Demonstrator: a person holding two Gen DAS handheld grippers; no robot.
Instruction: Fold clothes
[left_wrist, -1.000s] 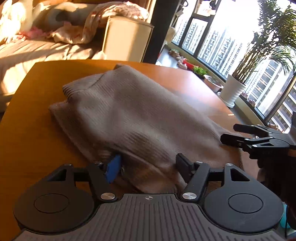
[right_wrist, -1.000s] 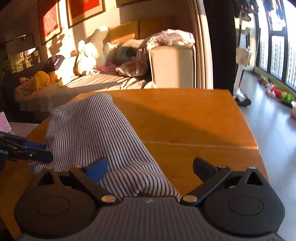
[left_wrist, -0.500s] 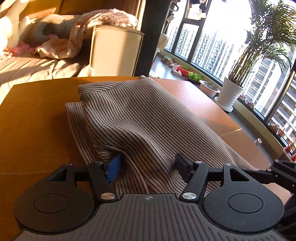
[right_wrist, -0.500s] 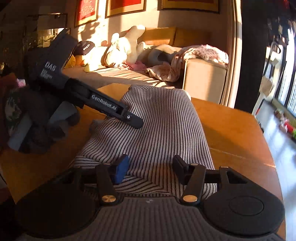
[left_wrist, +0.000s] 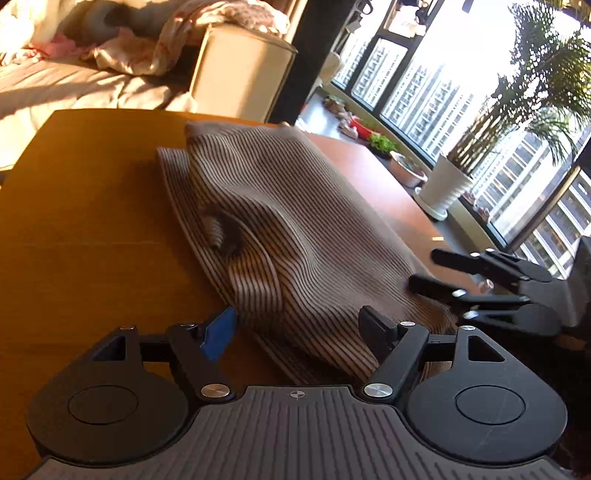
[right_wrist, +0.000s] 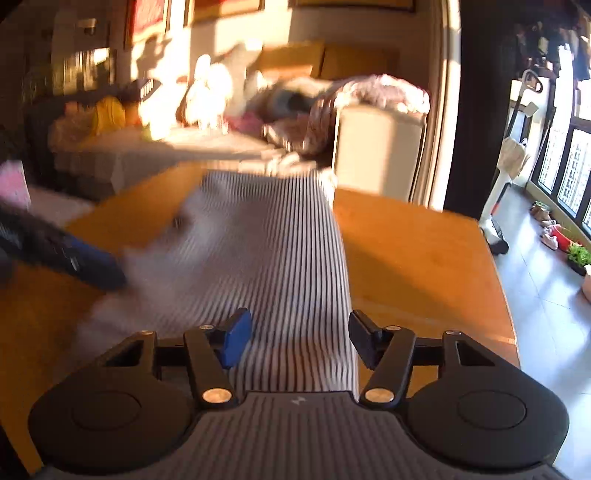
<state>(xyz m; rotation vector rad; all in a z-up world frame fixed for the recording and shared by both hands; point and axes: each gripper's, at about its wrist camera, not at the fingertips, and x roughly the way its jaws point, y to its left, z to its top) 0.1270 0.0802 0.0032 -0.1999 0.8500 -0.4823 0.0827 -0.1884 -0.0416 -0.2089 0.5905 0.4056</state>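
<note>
A: The striped garment (left_wrist: 295, 236) is lying along the wooden surface (left_wrist: 92, 229), bunched into a rumpled hump near its middle, with a flatter layer peeking out underneath on the near side.

B: And the left gripper (left_wrist: 299, 328) is sitting right at the near end of it, fingers spread wide, cloth lying between them but nothing being pinched. The blue pad (left_wrist: 219, 332) is resting just beside the fabric's edge.

A: Over on the right edge of that view, the right gripper (left_wrist: 428, 271) is reaching in, its lower finger touching the garment's far side. Its fingers are looking parted from here.

B: The right wrist view is agreeing: fingers spread, stripes (right_wrist: 266, 266) running straight away between them toward the far end of the surface (right_wrist: 413, 258). It's blurry, mind you.

A: The left gripper is showing there too, a dark smear with a blue tip at the left edge of the cloth.

B: Behind it all, a sofa (left_wrist: 74, 81) heaped with blankets, and a potted palm (left_wrist: 447, 184) standing by the window.
</note>
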